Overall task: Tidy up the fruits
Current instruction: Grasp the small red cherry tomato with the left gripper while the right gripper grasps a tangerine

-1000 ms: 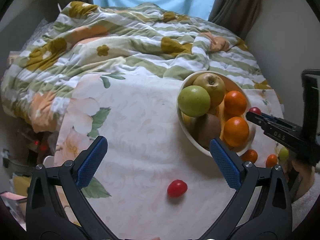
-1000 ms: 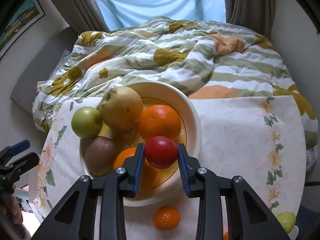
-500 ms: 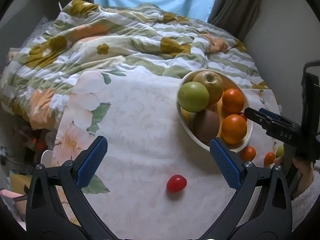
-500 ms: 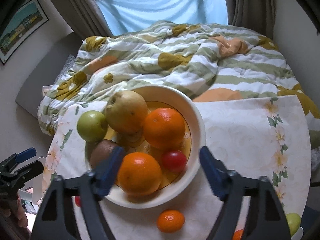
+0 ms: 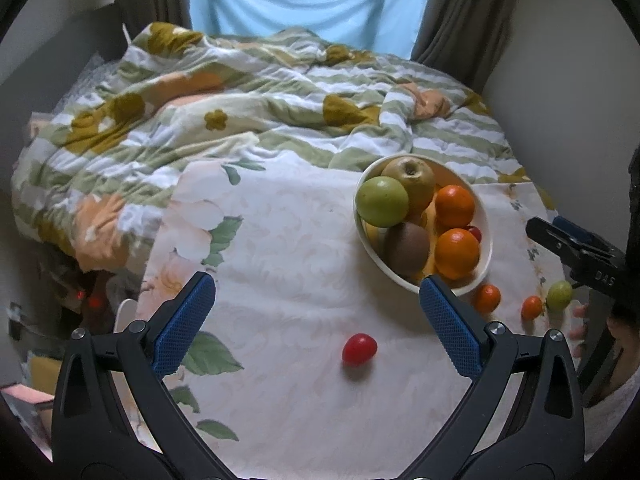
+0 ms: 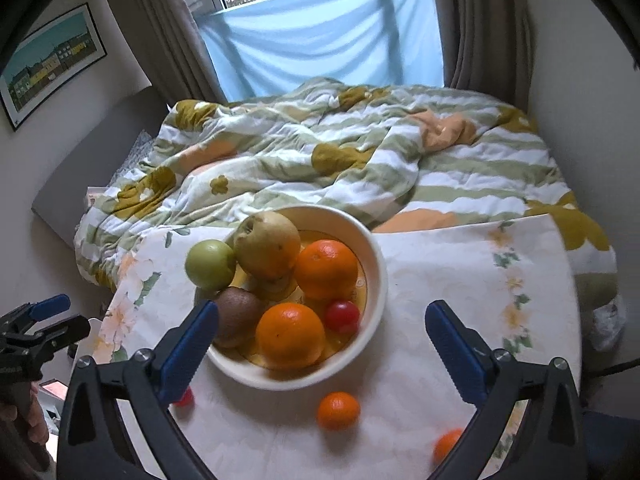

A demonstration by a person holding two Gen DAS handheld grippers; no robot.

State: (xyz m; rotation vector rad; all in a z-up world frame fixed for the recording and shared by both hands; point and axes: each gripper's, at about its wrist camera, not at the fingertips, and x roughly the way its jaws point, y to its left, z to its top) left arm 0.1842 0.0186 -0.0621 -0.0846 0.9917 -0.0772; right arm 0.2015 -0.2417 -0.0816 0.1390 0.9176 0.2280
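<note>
Left wrist: grape [image 5: 559,295] by tangerines (hidden in right wrist).

My left camera looked steeply down along my left claw [image 5: 316,320] from the near left edge of the table [image 5: 288,248], facing the bed [image 5: 240,120] and window. My right camera sat closer over the bowl [image 6: 376,264], facing the same way. Both views shared the bowl, tablecloth and quilt, and each caught the other claw at its edge.
</note>
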